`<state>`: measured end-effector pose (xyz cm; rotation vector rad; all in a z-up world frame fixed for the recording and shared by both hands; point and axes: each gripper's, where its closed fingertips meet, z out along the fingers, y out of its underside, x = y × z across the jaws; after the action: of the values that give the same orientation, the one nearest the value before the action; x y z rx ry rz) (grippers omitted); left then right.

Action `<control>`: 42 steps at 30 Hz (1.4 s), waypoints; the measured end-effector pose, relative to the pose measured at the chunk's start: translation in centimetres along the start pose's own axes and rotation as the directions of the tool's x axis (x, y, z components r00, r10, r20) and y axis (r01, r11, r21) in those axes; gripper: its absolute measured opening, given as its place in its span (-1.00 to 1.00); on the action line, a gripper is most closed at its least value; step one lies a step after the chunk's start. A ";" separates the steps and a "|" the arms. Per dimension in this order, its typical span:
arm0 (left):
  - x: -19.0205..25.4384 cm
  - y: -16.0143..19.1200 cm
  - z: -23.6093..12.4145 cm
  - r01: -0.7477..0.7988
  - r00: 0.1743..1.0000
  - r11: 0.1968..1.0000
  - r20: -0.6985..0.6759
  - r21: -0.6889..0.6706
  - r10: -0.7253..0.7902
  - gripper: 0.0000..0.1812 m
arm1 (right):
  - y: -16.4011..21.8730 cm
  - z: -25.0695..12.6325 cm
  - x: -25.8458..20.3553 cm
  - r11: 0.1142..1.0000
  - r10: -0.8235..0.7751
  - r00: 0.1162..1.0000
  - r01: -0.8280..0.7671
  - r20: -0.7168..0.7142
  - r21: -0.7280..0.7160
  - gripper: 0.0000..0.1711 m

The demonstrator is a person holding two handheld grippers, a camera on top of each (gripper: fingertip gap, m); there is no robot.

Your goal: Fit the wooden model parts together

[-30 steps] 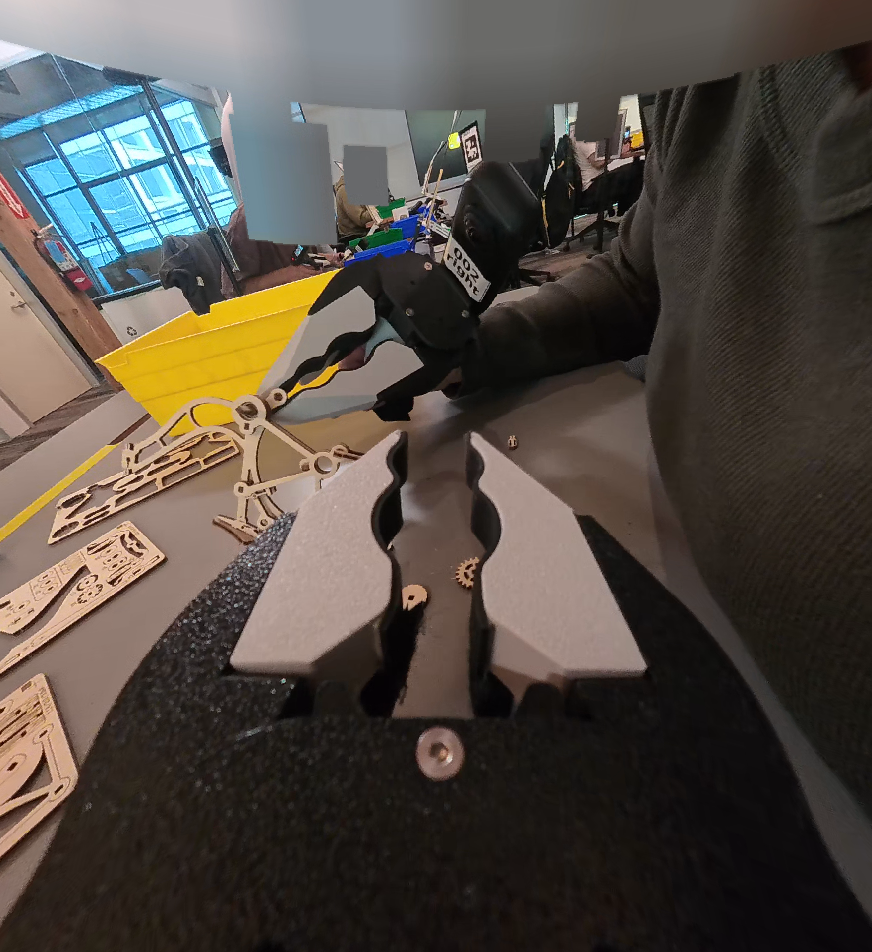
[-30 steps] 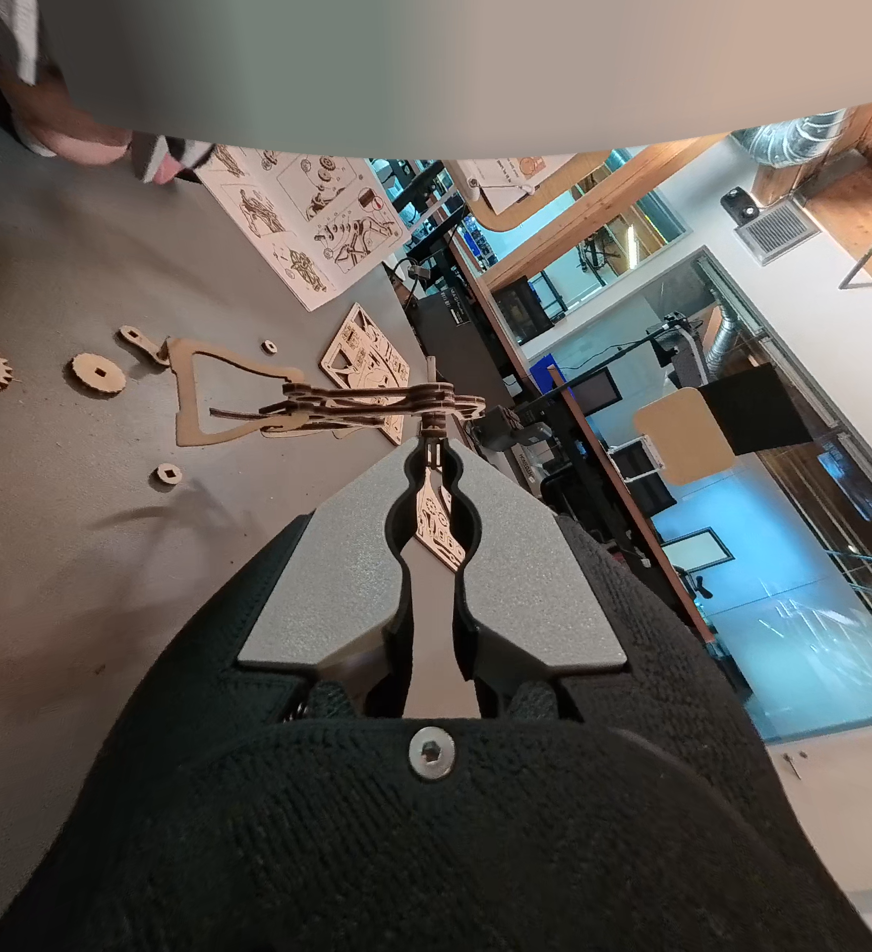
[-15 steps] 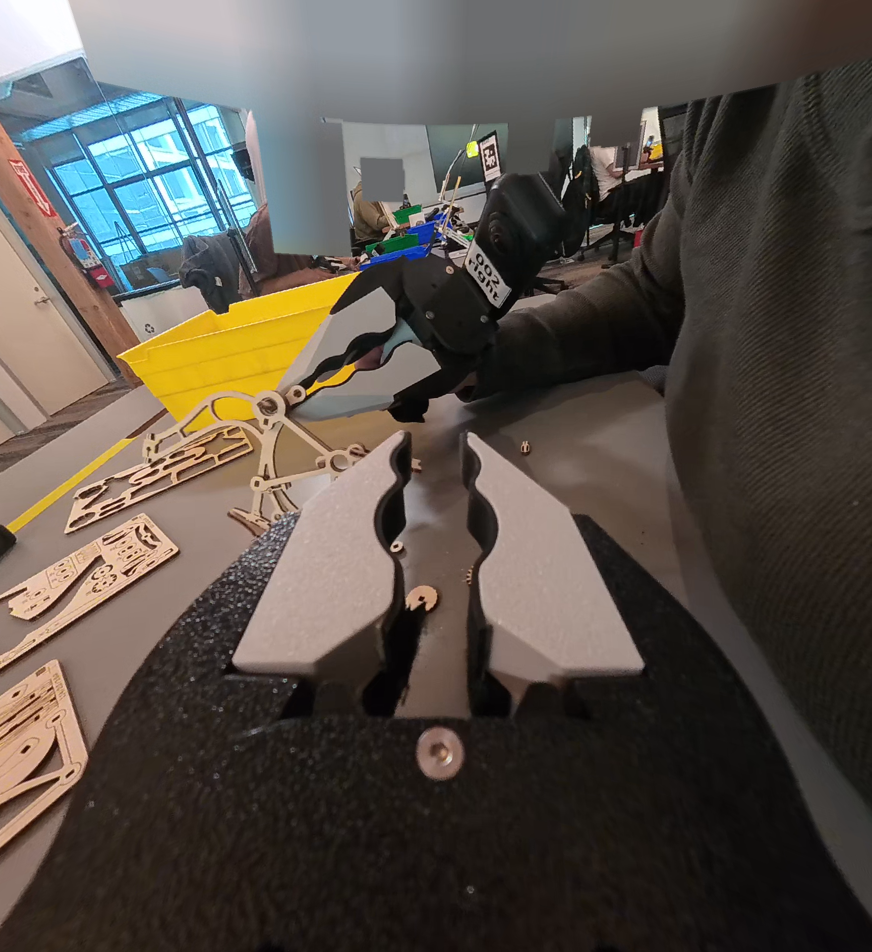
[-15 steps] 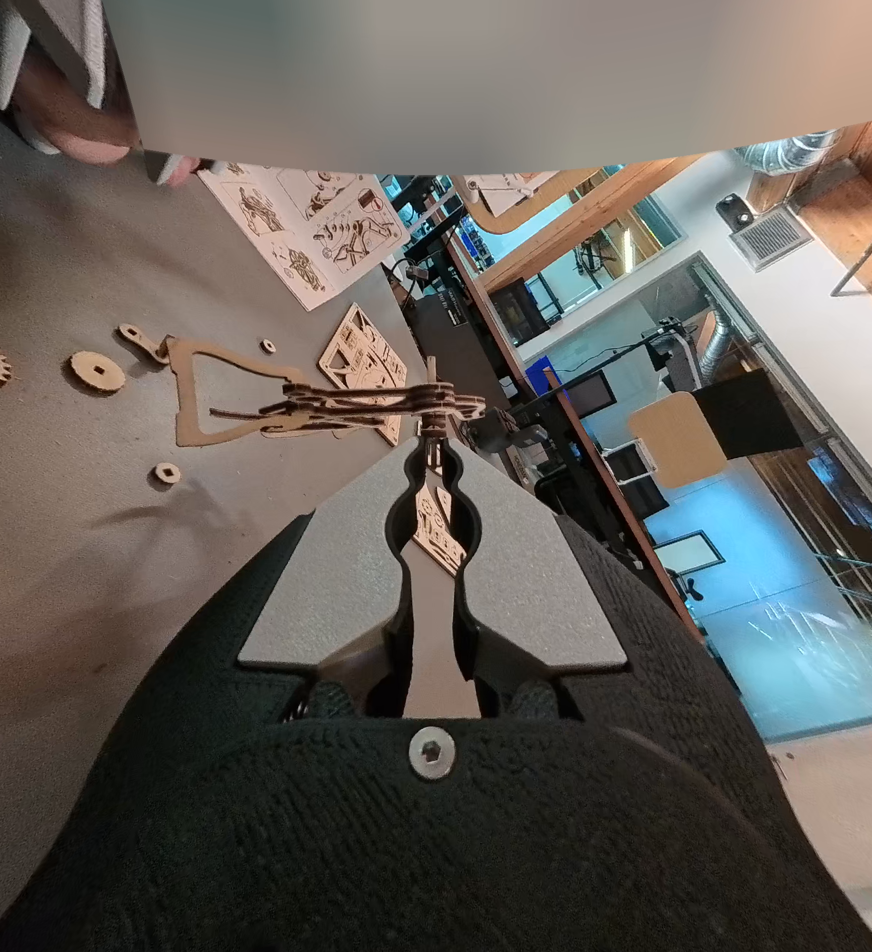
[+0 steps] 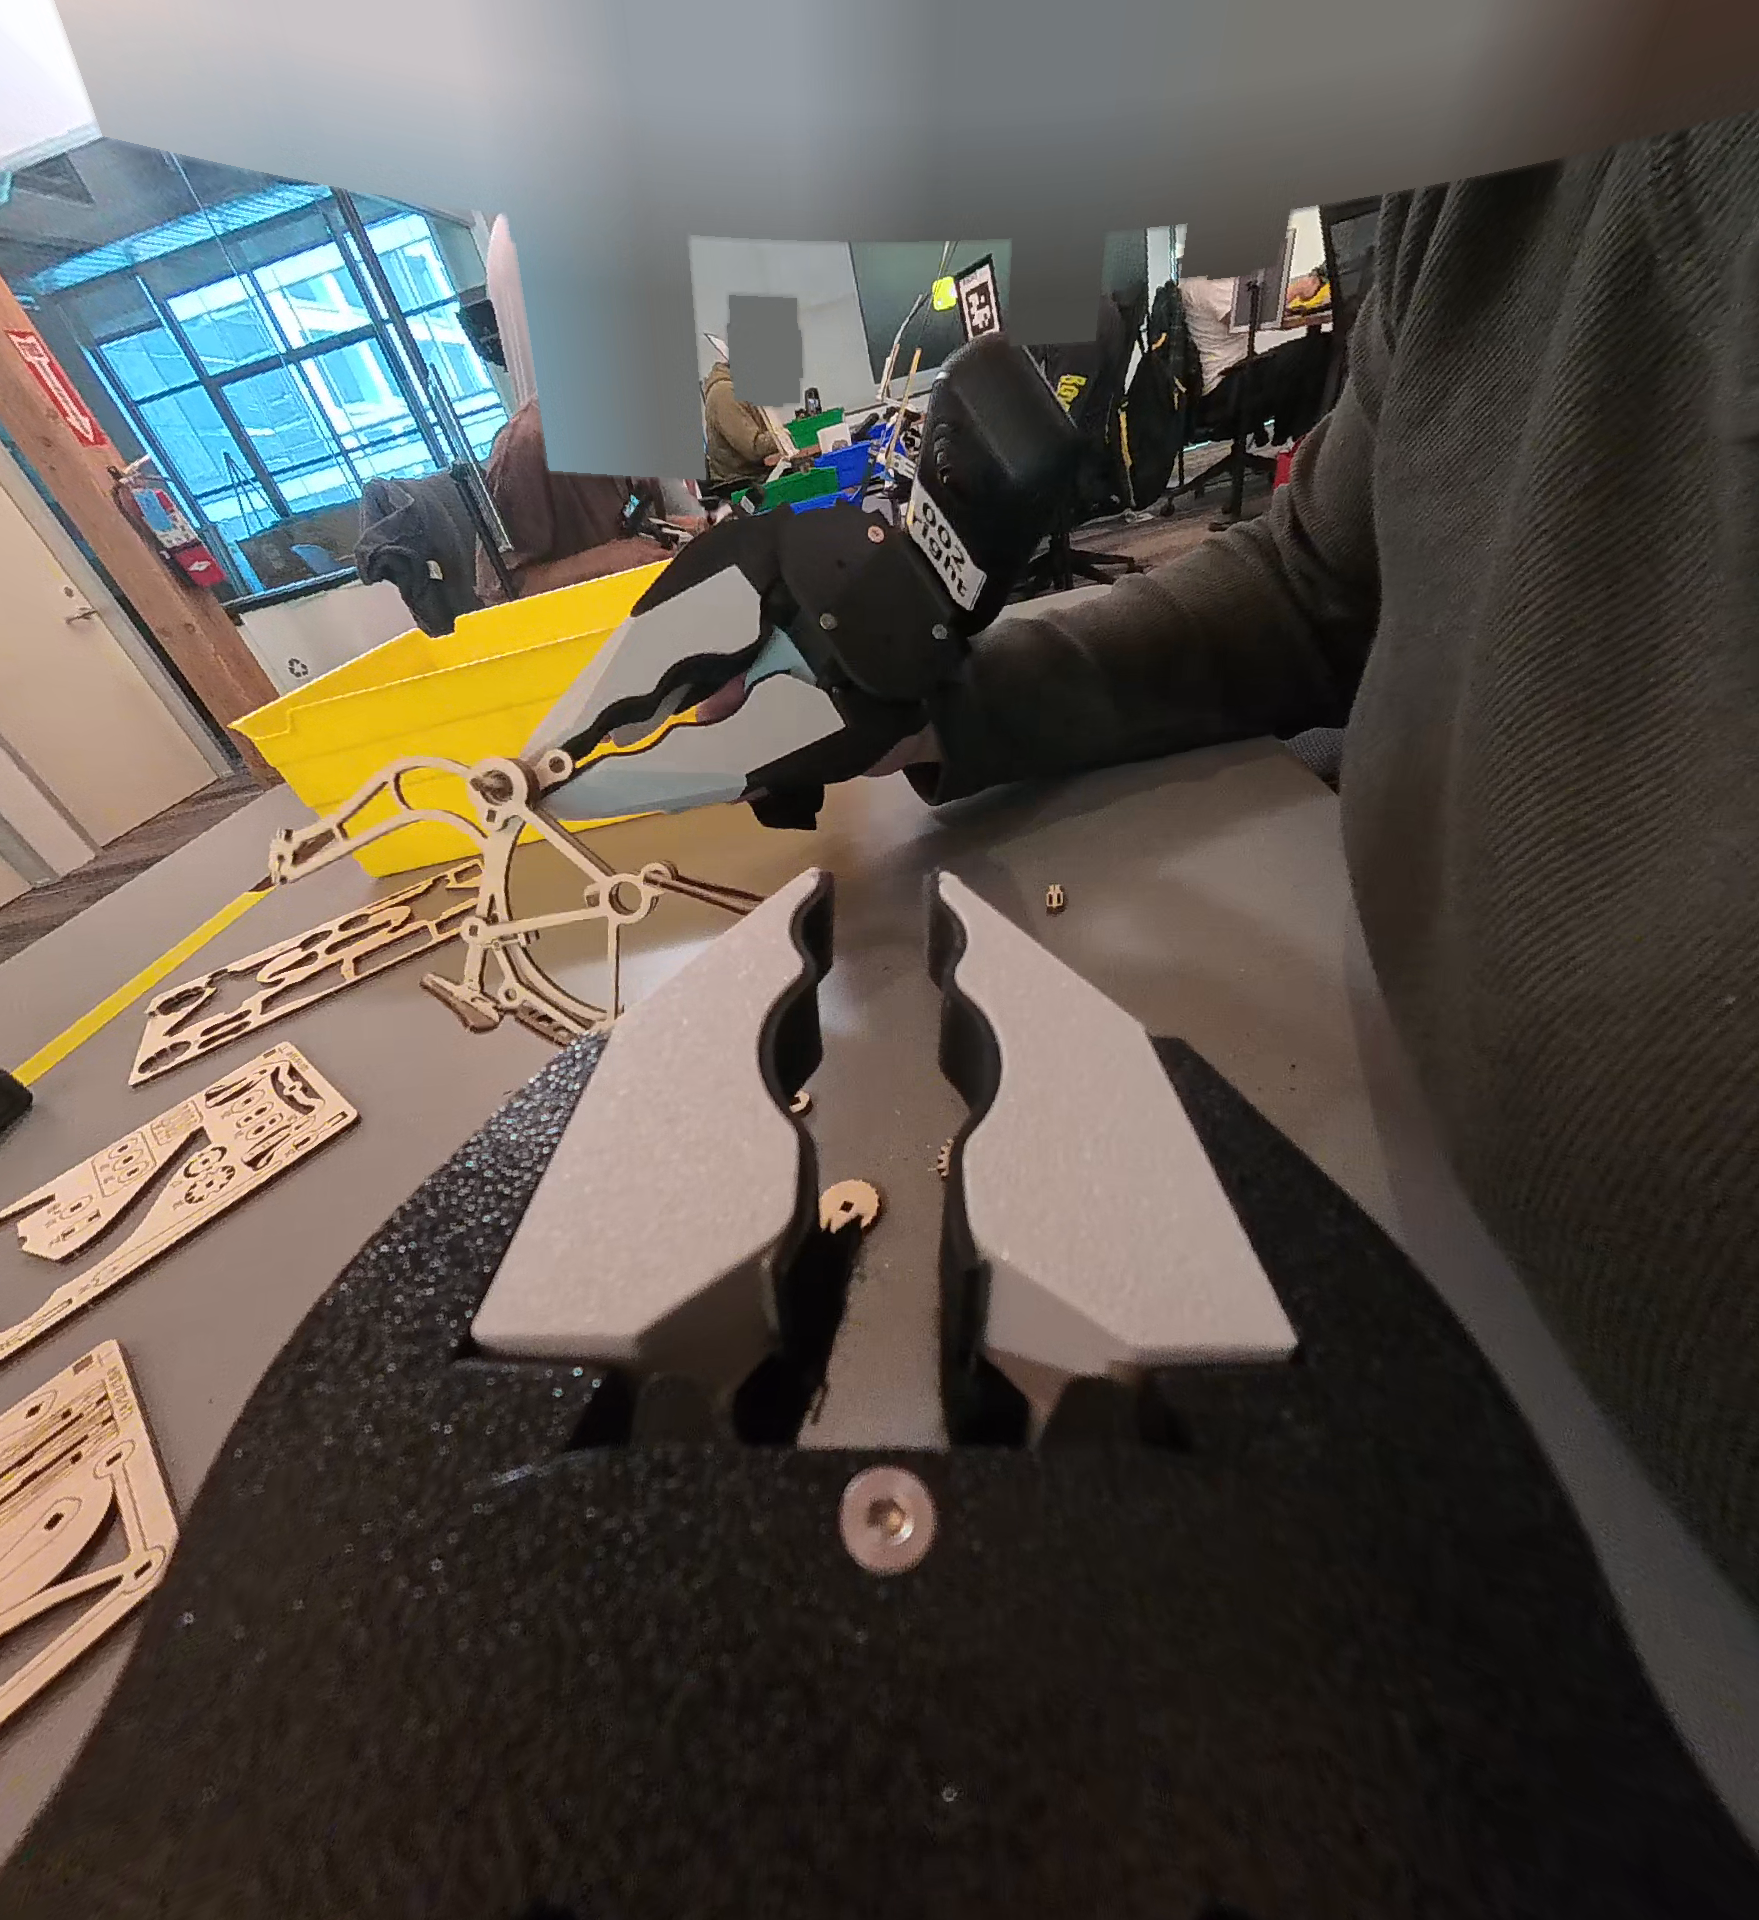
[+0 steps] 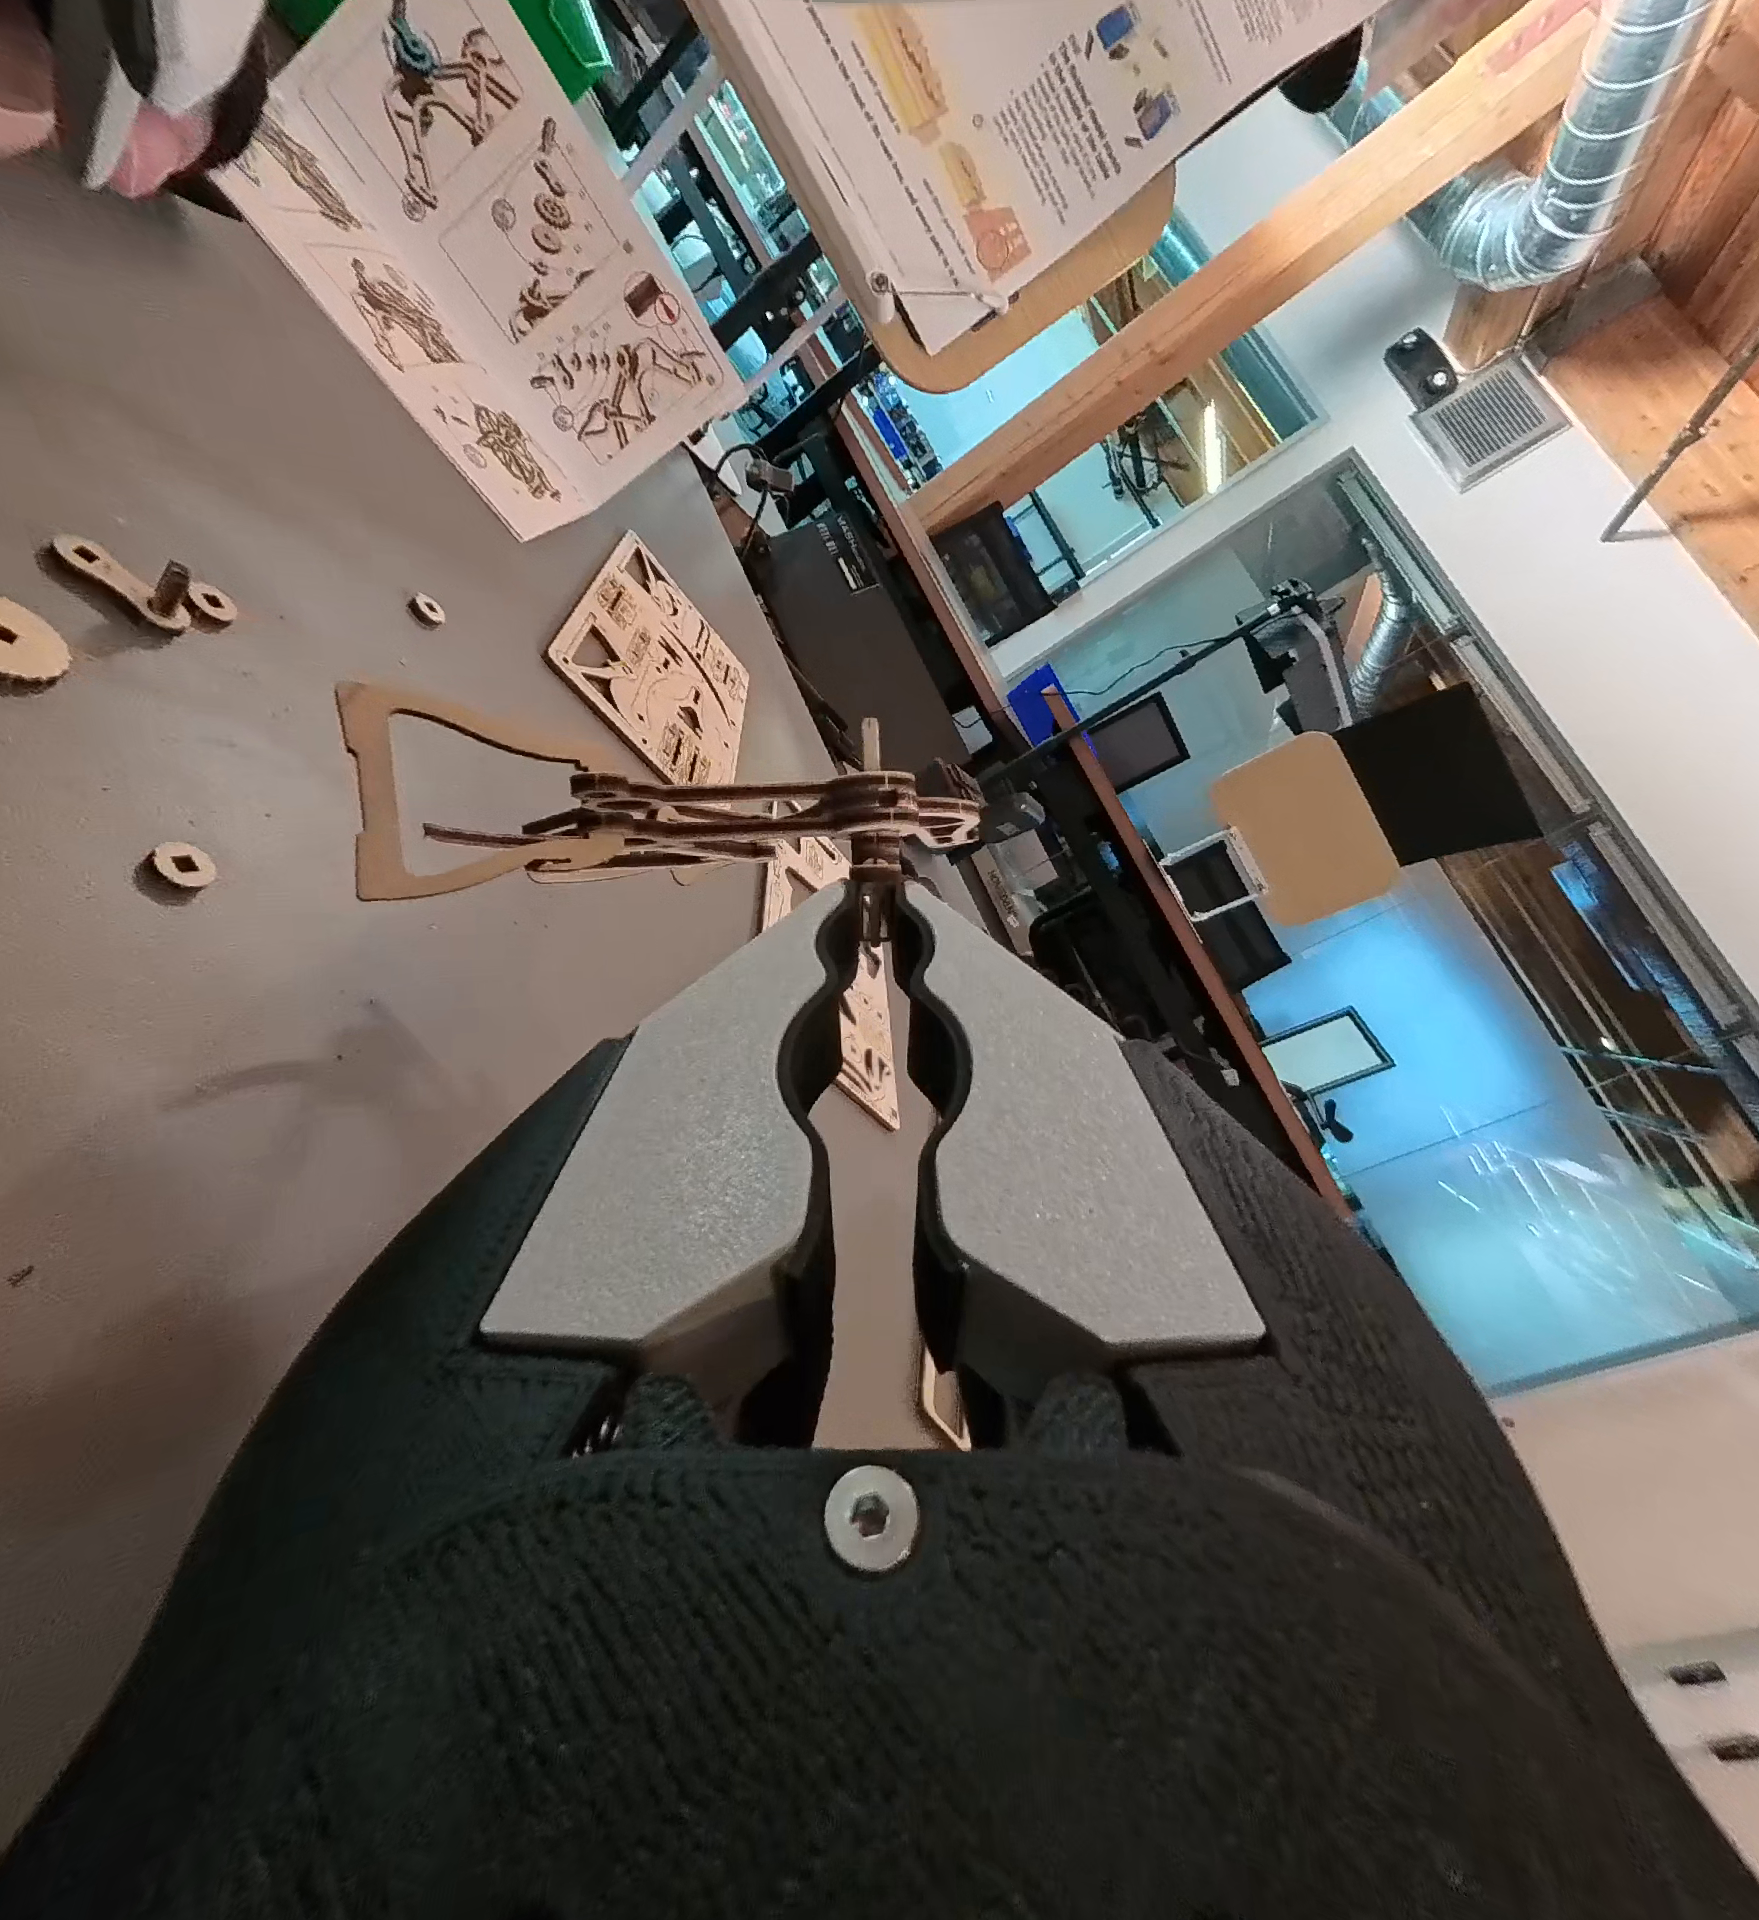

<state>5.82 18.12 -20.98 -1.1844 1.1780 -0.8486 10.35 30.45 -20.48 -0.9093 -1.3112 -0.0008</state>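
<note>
Grey-fingered black tongs (image 5: 880, 904), silver screw, dark green sleeve (image 5: 1166, 665).

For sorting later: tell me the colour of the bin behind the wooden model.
Bright yellow bin; the left wrist view shows it best.

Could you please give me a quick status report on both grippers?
Right gripper shut on wooden frame. Left gripper open, empty, above small gear. Nothing blocking.
</note>
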 end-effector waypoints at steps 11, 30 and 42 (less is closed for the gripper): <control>0.0 0.1 0.0 -0.002 1.000 1.000 -0.001 -0.003 0.002 -0.85 | -0.1 0.0 -0.1 1.000 0.007 1.000 -0.007 0.002 0.003 -0.96; 0.1 0.1 0.0 -0.005 1.000 1.000 -0.002 -0.004 0.005 -0.86 | -3.2 -1.3 1.0 0.901 0.348 0.931 -0.365 0.113 0.235 -0.96; 0.2 0.1 0.0 -0.006 1.000 1.000 -0.004 -0.005 0.006 -0.87 | -3.2 -1.2 0.8 0.899 0.350 0.929 -0.370 0.121 0.234 -0.96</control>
<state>5.90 17.99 -21.07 -1.1828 1.1870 -0.8444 10.06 28.07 -17.96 -0.9258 -1.1633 0.4864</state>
